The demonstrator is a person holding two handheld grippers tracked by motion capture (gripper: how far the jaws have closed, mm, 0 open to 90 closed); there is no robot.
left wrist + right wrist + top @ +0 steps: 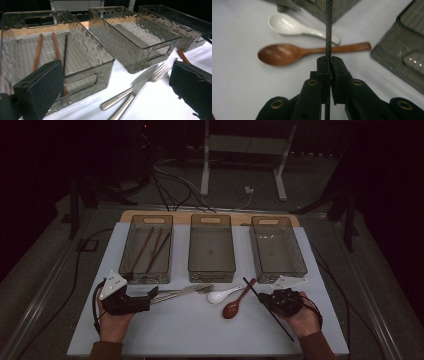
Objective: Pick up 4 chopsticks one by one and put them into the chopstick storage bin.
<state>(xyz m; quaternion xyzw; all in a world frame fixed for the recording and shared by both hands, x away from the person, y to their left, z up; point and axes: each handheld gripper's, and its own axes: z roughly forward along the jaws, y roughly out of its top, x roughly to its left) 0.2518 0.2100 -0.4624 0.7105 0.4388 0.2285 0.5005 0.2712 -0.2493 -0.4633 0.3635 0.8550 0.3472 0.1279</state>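
I see the white tabletop [200, 330] carrying three clear grey plastic bins in a row along its far edge. The left bin [131, 251], toward the far left corner, holds two brown chopsticks [144, 247] and a black chopstick [159, 251] lying lengthwise on its floor. The middle bin [211, 270] and the right bin [300, 257] sit beside it, each apart from its neighbour.

On the bare tabletop just in front of the bins lies the cutlery. A steel fork [202, 289] and a steel knife [142, 81] lie side by side in front of the gap between the left and middle bins, their handles pointing toward my left gripper [152, 296]. To their right, in front of the middle bin, a white ceramic soup spoon [221, 295] rests, and just beside it a brown wooden spoon [236, 304] lies with its handle angled toward the right bin.

My left gripper is near the front left of the tabletop, its fingers spread wide with nothing between them; the fork and knife handles lie just ahead of it.

My right gripper [329, 62] is near the front right of the tabletop. Its fingers are pinched fully together on a thin black chopstick [272, 310], which runs diagonally from near the wooden spoon's handle back toward the front edge.
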